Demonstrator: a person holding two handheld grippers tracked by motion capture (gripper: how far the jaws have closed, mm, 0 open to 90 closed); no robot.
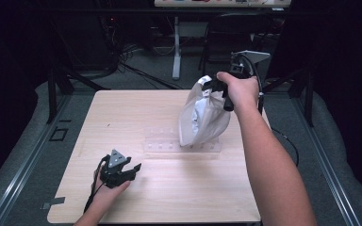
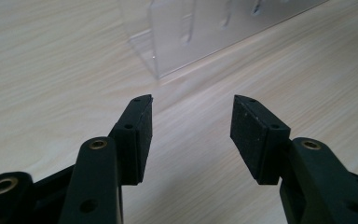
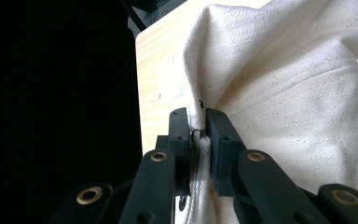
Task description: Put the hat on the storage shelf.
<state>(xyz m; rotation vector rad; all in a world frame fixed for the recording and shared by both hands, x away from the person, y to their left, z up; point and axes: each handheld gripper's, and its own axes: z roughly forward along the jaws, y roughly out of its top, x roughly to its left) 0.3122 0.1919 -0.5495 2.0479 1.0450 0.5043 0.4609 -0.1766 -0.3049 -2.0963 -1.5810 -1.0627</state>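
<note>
One cloth bag (image 1: 202, 117) hung from my right hand-held gripper (image 1: 210, 87) above one clear rack (image 1: 181, 140) on the table (image 1: 169, 188) in the high view; my left hand-held gripper (image 1: 131, 170) sat low, apart. Left gripper view: jaws stood wide, empty. Right gripper view: jaws pinched the bag's seam (image 3: 198, 130). I judged it light, soft, limp; the hem gave the firmest hold.

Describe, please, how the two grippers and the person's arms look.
Both grippers are black, each with two flat-padded jaws and brass-coloured rivets at the joints. The left gripper carries a grey three-cornered plate on top; a black cable trails from it. The right gripper has one too. The forearms are bare, without sleeves.
</note>
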